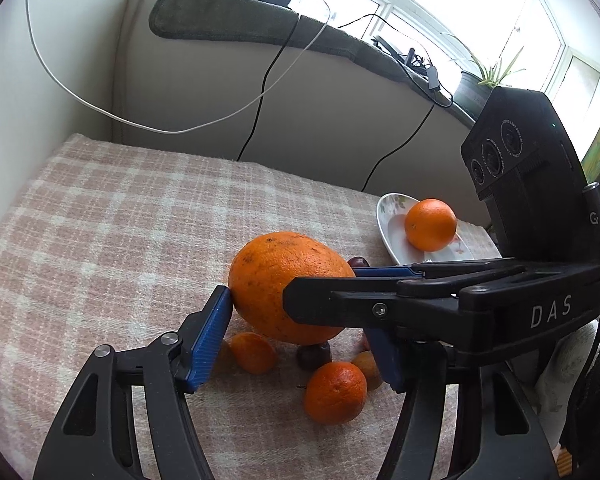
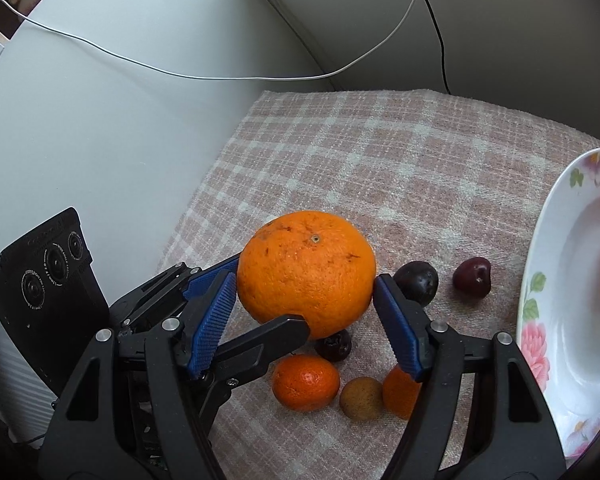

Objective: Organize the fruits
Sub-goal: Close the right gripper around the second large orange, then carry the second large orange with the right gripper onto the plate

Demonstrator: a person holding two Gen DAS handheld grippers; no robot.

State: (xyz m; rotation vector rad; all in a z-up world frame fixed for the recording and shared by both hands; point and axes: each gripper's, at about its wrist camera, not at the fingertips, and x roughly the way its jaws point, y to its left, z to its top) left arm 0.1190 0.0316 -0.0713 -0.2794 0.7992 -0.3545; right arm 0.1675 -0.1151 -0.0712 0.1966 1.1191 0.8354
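A big orange [image 1: 284,276] [image 2: 306,268] is gripped from two sides just above the checked cloth. My left gripper [image 1: 300,320] is shut on it, the left blue pad [image 1: 212,336] pressed to its side. My right gripper [image 2: 306,280] is shut on the same orange, a blue pad [image 2: 396,320] on each flank. Below lie small fruits: tangerines [image 2: 305,382] [image 1: 334,392], a brown round fruit [image 2: 360,398] and dark plums [image 2: 416,282]. A second orange [image 1: 430,224] sits in the flowered white plate [image 2: 540,300] [image 1: 388,216] to the right.
The checked cloth [image 1: 120,240] covers the surface up to a grey wall. A white cable [image 1: 140,124] and black cables [image 1: 260,112] hang along that wall. A window sill with a potted plant [image 1: 476,88] runs behind. A red plum [image 2: 472,276] lies near the plate.
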